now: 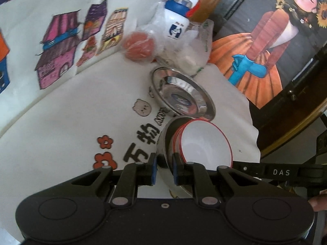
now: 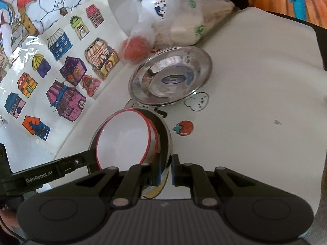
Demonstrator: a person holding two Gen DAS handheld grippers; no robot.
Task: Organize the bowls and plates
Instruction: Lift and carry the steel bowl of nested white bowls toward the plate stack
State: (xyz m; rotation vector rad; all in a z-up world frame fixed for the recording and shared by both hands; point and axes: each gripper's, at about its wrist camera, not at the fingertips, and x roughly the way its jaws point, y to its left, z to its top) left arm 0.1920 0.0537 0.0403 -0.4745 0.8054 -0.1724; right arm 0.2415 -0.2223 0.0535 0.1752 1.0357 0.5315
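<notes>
A steel bowl holds a nested stack of white bowls with red rims. My left gripper grips the steel bowl's rim on one side, one finger outside, one inside. My right gripper grips the opposite rim the same way. The bowl looks held between both, tilted, just above the white tablecloth. A shallow steel plate with a blue sticker lies on the cloth just beyond.
Behind the plate lie a clear bag with a red fruit, a white bottle with a blue lid and wrapped white items. A house-pattern sheet covers the left. The table edge drops off right.
</notes>
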